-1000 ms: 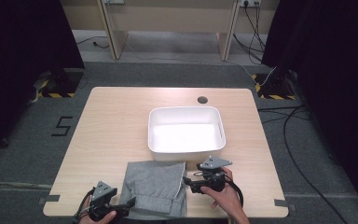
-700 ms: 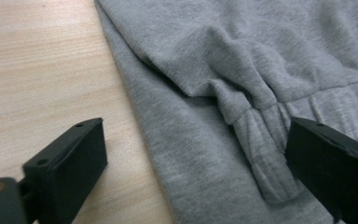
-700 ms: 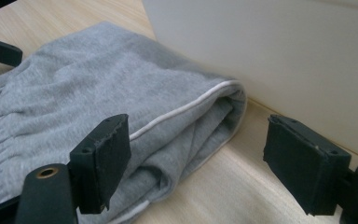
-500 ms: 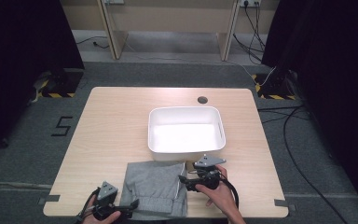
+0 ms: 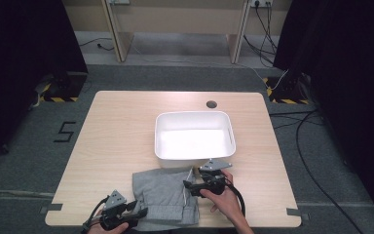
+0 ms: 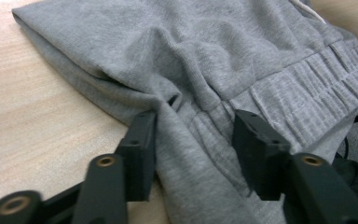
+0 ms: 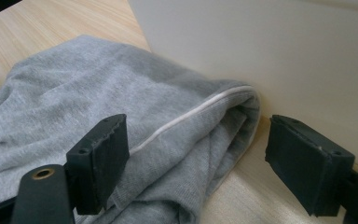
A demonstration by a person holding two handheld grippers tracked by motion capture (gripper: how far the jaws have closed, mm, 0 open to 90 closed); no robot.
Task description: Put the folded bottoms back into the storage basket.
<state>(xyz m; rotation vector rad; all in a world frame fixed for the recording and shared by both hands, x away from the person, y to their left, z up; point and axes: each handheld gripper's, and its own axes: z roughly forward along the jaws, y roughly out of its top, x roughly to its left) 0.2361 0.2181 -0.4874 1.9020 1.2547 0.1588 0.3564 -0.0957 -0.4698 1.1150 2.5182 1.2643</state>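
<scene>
A folded grey garment (image 5: 163, 195) with a ribbed waistband lies at the table's near edge, just in front of a white bin (image 5: 195, 115). My left gripper (image 5: 137, 213) is at the garment's (image 6: 214, 46) near left corner. Its jaws have just been closing, and in the left gripper view (image 6: 193, 126) a ridge of cloth by the waistband is bunched between the pads. My right gripper (image 5: 189, 185) is at the garment's far right corner, open. In the right gripper view (image 7: 196, 135) its jaws straddle the folded edge with a white cord (image 7: 191, 116), one pad on the cloth (image 7: 98, 93).
The bin's wall (image 7: 261, 46) rises right behind the right gripper's jaws. The light wooden table (image 5: 117, 126) has a round cable hole (image 5: 211, 104) behind the bin. Cables lie on the floor to the right.
My left gripper's jaws have come closer together on the cloth. My right gripper has shifted a little to the left, onto the garment's corner.
</scene>
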